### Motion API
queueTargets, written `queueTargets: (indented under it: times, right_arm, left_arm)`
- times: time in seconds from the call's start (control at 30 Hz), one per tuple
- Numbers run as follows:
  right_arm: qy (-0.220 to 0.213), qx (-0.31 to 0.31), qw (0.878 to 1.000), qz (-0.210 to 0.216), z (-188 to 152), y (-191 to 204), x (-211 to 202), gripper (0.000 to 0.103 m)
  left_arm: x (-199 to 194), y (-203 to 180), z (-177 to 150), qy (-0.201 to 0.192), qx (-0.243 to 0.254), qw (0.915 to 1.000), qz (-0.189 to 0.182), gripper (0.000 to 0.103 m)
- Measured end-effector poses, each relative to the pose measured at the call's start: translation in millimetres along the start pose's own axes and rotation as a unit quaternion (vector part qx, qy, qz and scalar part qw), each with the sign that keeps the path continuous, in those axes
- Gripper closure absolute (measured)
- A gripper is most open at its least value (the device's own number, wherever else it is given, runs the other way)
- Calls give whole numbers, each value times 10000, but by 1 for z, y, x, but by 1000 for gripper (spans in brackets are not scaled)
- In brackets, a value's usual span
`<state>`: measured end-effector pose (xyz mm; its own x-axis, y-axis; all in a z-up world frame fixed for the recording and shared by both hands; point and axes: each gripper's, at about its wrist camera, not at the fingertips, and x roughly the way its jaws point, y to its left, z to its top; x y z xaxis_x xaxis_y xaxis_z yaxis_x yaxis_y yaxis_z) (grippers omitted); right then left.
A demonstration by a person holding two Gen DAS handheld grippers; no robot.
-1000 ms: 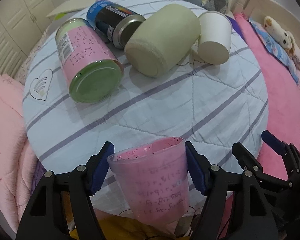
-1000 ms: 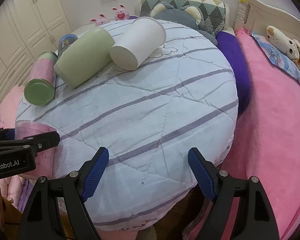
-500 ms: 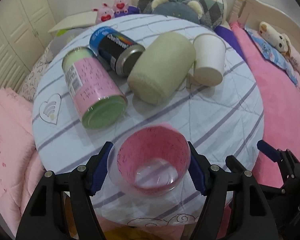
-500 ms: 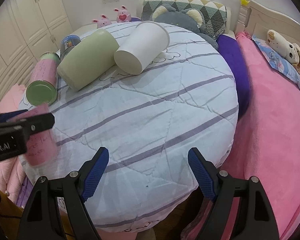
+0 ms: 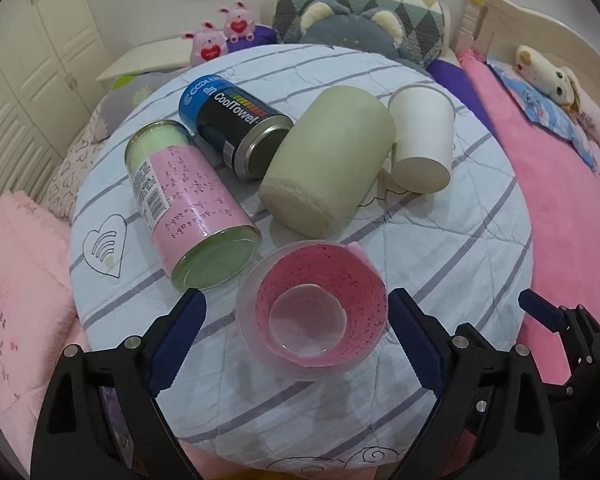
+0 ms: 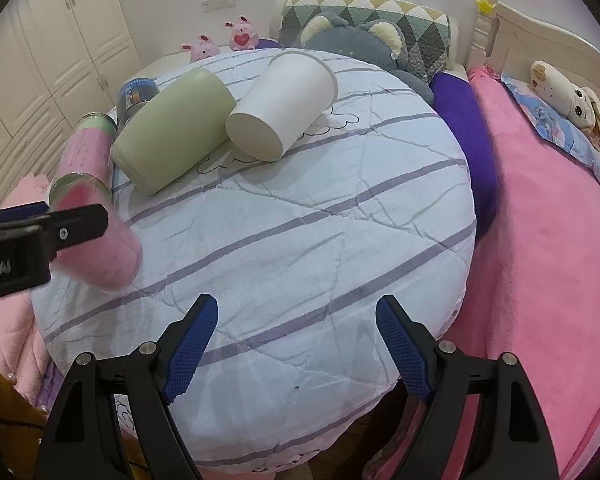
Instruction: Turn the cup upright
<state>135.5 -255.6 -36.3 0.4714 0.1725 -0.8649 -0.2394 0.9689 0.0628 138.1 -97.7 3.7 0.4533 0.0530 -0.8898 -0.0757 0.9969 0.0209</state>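
A clear plastic cup [image 5: 312, 312] with a pink paper lining stands mouth up on the round quilted table [image 5: 440, 280], near its front edge. My left gripper [image 5: 298, 336] is open, its blue pads on either side of the cup with gaps on both sides. In the right wrist view the cup [image 6: 108, 252] shows at the left, blurred, behind the left gripper's black finger. My right gripper [image 6: 296, 344] is open and empty over the table's front edge.
Lying on their sides behind the cup are a pink-labelled green can [image 5: 188, 204], a black and blue can [image 5: 236, 128], a pale green cup [image 5: 332, 168] and a white paper cup [image 5: 420, 144]. A pink bed [image 5: 560, 200] lies to the right, pillows behind.
The left gripper turned the pink cup from lying sideways to mouth up, set it on the table and opened off it. The right gripper stayed still.
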Motion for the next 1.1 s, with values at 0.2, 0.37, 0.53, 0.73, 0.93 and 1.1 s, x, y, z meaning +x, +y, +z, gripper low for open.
queueTargets:
  times: [0.2,0.37,0.53,0.73,0.93,1.1]
  right_arm:
    - [10,35,10000,-30,-1,-2,-2,20]
    - [-2,55,10000,-72,-2,-2,-3,20]
    - [-14,83,9999,-94,-3,-2,-7,20]
    - [-95,111,9998,-169,-8,1,-19,20]
    - [-258,221,9989,-315,-19,6,-37,20]
    - [-433,363,9977,-381,-32,13,-49,19]
  left_arm:
    - [-4,-5,-2,-103,136,9997,157,10]
    - [-7,-7,-4,-173,200,9995,173,10]
    - [-10,-9,-6,-187,238,9994,170,10]
    - [-22,-12,-14,-430,414,9977,333,10]
    - [-37,-9,-24,-576,558,9967,147,10]
    - [-45,0,-38,-638,601,9961,75,10]
